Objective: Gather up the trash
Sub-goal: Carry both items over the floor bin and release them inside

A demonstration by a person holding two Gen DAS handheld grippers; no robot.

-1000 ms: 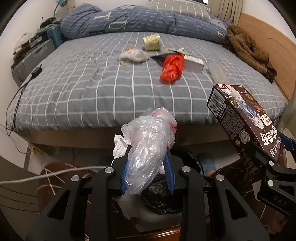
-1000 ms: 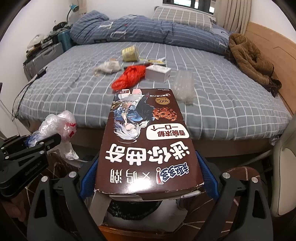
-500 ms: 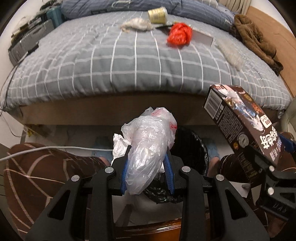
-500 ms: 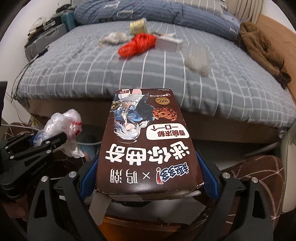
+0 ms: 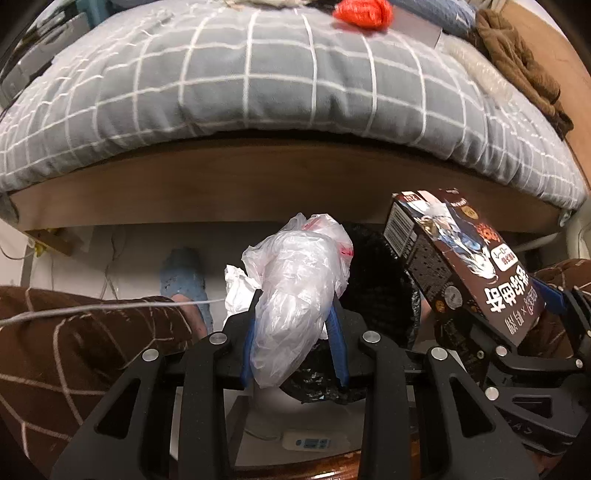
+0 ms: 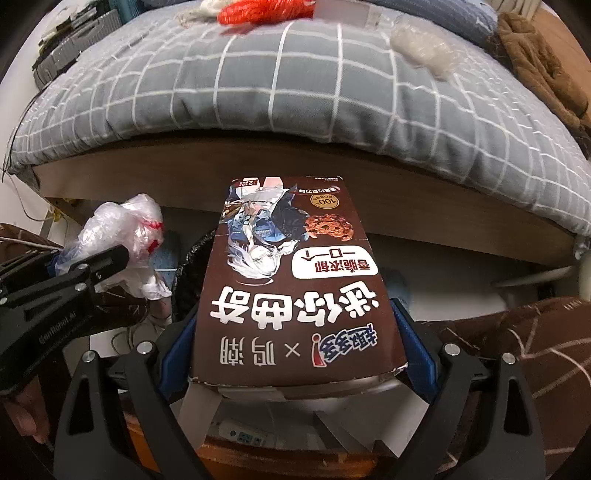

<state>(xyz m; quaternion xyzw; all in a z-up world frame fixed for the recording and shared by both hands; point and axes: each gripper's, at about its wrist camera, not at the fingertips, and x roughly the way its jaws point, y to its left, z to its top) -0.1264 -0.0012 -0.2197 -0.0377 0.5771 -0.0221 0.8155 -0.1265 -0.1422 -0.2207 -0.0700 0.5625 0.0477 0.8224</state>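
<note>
My left gripper (image 5: pixel 293 306) is shut on a crumpled clear plastic bag (image 5: pixel 295 291); the bag also shows at the left of the right wrist view (image 6: pixel 122 229). My right gripper (image 6: pixel 295 325) is shut on a brown cookie box (image 6: pixel 295 280), which also shows at the right of the left wrist view (image 5: pixel 465 266). Both are held low in front of the bed, over a bin lined with a black bag (image 5: pixel 373 280), mostly hidden behind them. A red bag (image 5: pixel 364 13) and a clear wrapper (image 6: pixel 424 48) lie on the bed.
The grey checked bed (image 5: pixel 258 81) with its wooden frame (image 5: pixel 258 184) fills the upper view. A brown garment (image 5: pixel 517 62) lies at its right. A blue slipper (image 5: pixel 183 280) is on the floor. Brown patterned trouser legs (image 6: pixel 535 343) flank the grippers.
Both grippers have dropped lower and tilted down toward the floor and bin, each keeping its item. The bed top has slid up out of most of the view.
</note>
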